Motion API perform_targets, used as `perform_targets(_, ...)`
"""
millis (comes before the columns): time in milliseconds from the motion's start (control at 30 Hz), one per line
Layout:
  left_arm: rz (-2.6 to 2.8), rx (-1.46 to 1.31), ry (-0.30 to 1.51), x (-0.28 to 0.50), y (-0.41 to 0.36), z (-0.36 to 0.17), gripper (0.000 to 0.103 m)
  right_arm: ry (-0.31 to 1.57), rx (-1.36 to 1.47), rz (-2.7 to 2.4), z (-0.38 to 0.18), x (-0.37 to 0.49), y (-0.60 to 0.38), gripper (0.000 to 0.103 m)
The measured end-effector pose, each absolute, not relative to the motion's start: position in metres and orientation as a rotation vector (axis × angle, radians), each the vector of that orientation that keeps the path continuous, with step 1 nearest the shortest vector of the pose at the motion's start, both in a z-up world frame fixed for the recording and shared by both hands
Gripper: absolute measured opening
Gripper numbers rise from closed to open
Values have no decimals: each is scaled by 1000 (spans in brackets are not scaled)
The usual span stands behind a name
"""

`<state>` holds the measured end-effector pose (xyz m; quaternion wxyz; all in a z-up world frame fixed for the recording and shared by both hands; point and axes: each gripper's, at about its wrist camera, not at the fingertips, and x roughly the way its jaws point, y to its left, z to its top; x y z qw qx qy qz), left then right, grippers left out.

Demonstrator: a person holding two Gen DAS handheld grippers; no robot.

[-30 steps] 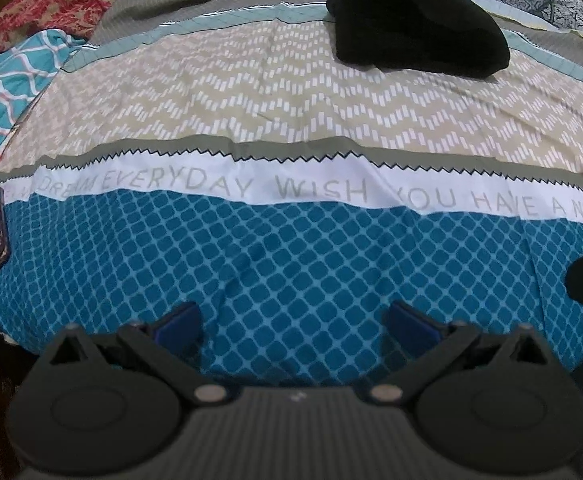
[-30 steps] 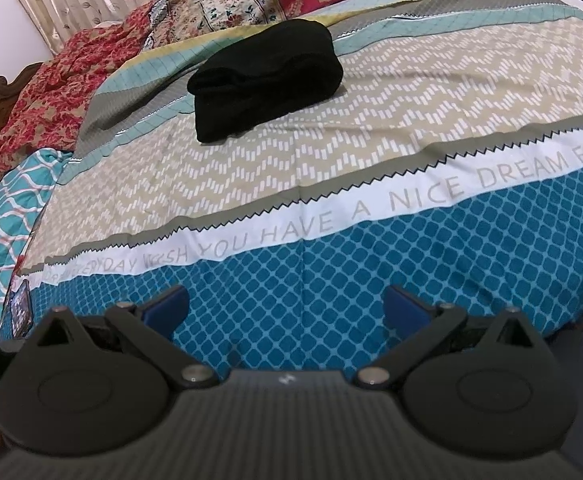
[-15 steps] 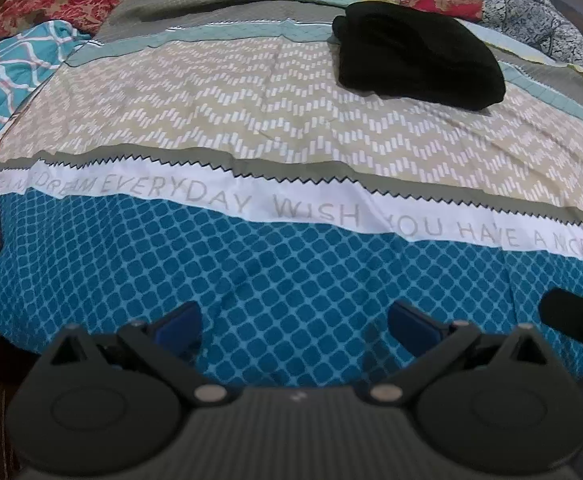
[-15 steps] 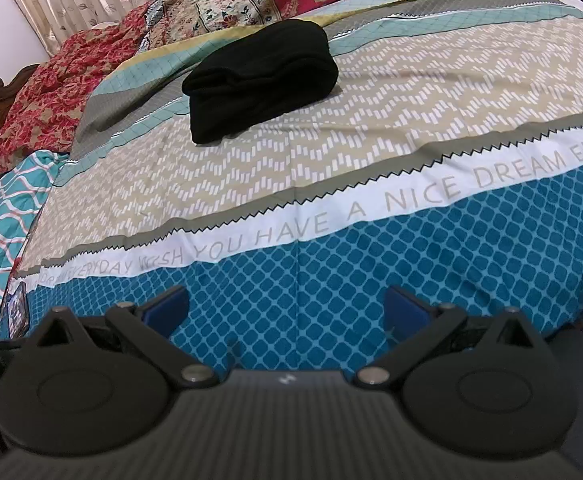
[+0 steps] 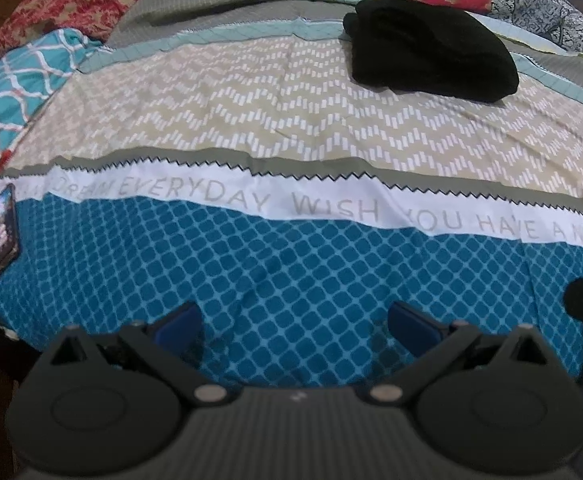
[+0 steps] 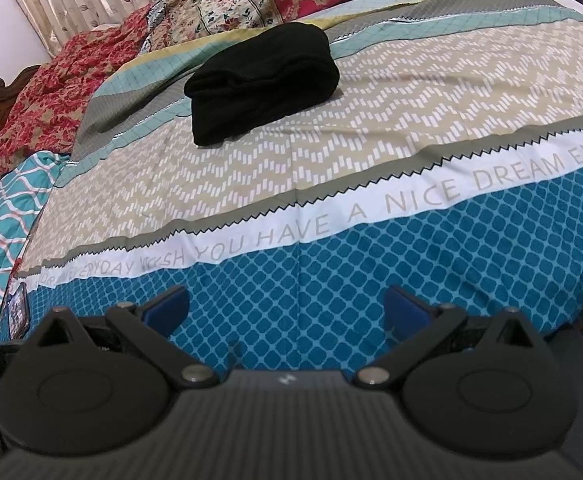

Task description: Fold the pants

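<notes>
Holding both tools spread and empty, you are hovering the left gripper (image 5: 293, 322) and right gripper (image 6: 287, 306) well short of the folded black pants (image 6: 263, 80) lying beyond the lettered stripe (image 6: 331, 220); snagging the bedsheet (image 5: 291, 280) or loosening that bundle is the risk.

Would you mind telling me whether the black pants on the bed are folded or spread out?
Folded: the black pants sit as a compact, layered bundle on the bedspread, no legs spread.
</notes>
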<state>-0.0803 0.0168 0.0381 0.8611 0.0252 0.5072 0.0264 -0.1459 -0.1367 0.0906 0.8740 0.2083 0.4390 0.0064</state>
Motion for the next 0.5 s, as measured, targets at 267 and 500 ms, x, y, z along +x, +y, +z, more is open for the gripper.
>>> perform_targets(267,60,70,1024,-80,18,45,103,903,434,10,94,-147,-137,103)
perform_targets(500,34,32,954,-82,21,60,103,859,413,2,100,-150,-136,103)
